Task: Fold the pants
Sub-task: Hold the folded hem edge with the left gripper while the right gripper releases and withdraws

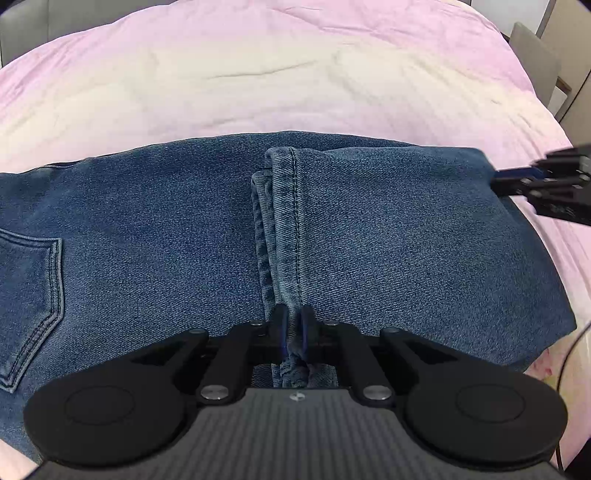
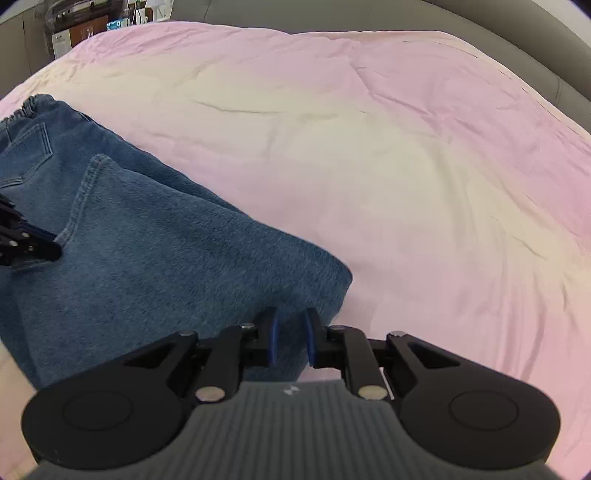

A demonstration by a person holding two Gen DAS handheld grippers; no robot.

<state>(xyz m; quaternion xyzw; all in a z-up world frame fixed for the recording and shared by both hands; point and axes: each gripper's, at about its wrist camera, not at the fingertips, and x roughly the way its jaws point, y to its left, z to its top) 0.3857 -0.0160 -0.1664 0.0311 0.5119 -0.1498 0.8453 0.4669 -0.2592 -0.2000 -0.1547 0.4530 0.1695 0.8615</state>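
Note:
Blue denim pants (image 1: 369,236) lie folded on the pink bed, with the leg hems (image 1: 284,192) laid across the seat and a back pocket (image 1: 29,302) at the left. My left gripper (image 1: 293,323) is shut on the near end of the hems. In the right wrist view my right gripper (image 2: 291,332) has its jaws a little apart around the folded edge of the pants (image 2: 166,258) near the right corner. The right gripper also shows at the right edge of the left wrist view (image 1: 517,184), and the left gripper at the left edge of the right wrist view (image 2: 51,251).
The pink and cream bedsheet (image 2: 406,166) stretches far behind and to the right of the pants. A grey headboard (image 2: 554,55) curves around the far side. Shelves and boxes (image 2: 81,33) stand beyond the bed at upper left. A chair (image 1: 535,59) stands at the bed's right.

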